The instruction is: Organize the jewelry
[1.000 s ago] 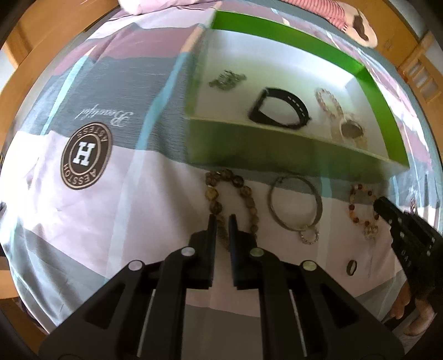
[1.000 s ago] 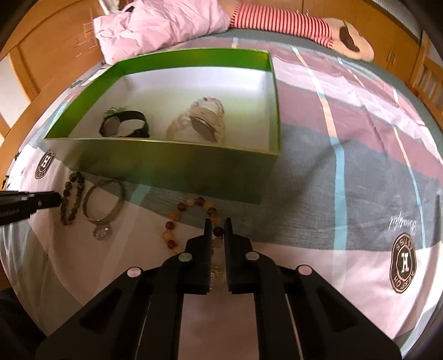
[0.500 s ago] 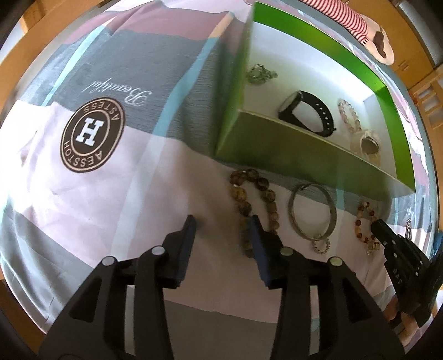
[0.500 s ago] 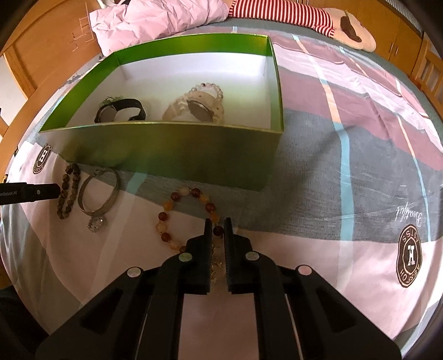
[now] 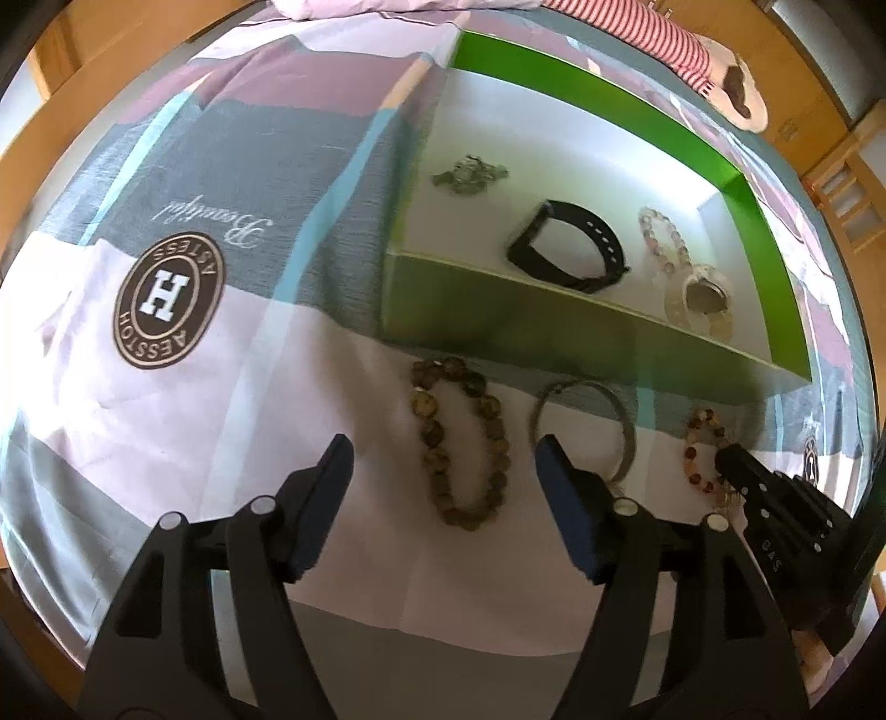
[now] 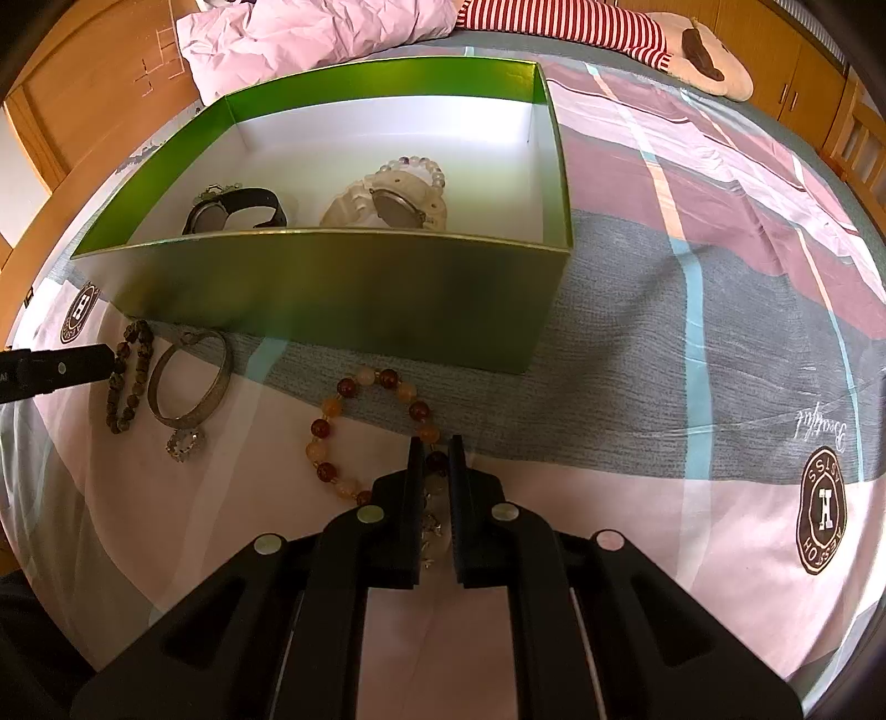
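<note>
A green box [image 5: 498, 310] [image 6: 343, 293] with a white floor lies on the bed. It holds a black watch [image 5: 565, 252] [image 6: 232, 213], a cream watch [image 5: 700, 299] [image 6: 387, 205], a pale bead bracelet [image 5: 662, 238] and a small metal piece [image 5: 470, 173]. In front of it lie a brown bead bracelet [image 5: 462, 443] [image 6: 130, 382], a silver bangle [image 5: 587, 426] [image 6: 191, 387] and an amber bead bracelet [image 6: 371, 426] [image 5: 700, 454]. My left gripper [image 5: 443, 459] is open and straddles the brown bracelet. My right gripper [image 6: 436, 443] is shut on the amber bracelet's near side.
The bed cover [image 5: 183, 183] is striped pink, grey and white with round brown logos [image 5: 169, 299] [image 6: 822, 518]. A pink crumpled cloth [image 6: 310, 33] and a striped plush toy [image 6: 637, 33] lie behind the box. Wooden furniture [image 6: 94, 99] surrounds the bed.
My left gripper opened wide and now straddles the brown bead bracelet. My right gripper stayed shut and moved forward onto the amber bracelet's near beads.
</note>
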Tool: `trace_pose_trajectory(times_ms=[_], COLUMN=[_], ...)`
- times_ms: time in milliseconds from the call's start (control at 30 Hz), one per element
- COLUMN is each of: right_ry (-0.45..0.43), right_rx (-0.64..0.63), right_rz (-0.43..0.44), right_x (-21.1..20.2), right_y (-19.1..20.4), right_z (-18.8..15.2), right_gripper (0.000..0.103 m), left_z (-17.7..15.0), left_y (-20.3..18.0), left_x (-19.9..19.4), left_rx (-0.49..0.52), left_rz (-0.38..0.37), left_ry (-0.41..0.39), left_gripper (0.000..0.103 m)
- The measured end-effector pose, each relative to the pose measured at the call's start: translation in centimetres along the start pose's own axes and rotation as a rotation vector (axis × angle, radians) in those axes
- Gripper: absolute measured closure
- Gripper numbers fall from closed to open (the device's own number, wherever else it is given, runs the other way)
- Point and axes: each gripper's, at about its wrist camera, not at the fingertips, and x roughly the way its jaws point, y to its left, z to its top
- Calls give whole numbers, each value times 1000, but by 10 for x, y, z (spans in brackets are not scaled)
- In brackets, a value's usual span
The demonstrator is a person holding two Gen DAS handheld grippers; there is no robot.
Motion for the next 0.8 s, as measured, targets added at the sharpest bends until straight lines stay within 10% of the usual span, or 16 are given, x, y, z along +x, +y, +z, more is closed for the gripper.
trace_pose_trajectory(times_ms=[500, 800], right_ry=[-2, -11], right_rx=[-6, -15], right_rz=[-4, -16], right_x=[0, 1], right_y=[1, 3], right_z=[0, -2], right_gripper=[95, 94], left_z=[-10, -12], left_y=[-24, -42], left_x=[25, 25], left_rx=[58, 107], left_rz=[140, 177], left_ry=[18, 12], left_gripper=[47, 80])
